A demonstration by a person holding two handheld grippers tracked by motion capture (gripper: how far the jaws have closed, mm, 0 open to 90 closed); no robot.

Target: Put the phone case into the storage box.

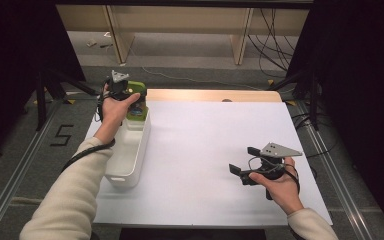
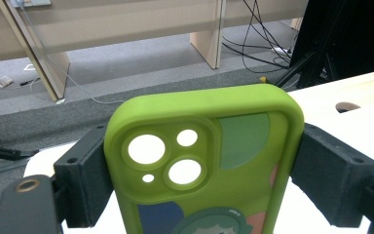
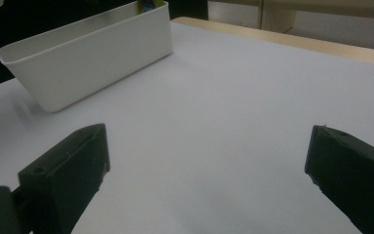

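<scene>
Right gripper (image 1: 243, 161): nearest the person, low over the white table (image 1: 205, 150), well to the right of the white bin (image 1: 130, 150); jaws wide apart, nothing between them. Left gripper (image 1: 130, 95): above the bin's far end, jaws clamped on both edges of a green phone case (image 2: 204, 161), held upright over the bin.

white table (image 1: 215, 150), white bin (image 1: 130, 150) on it
</scene>
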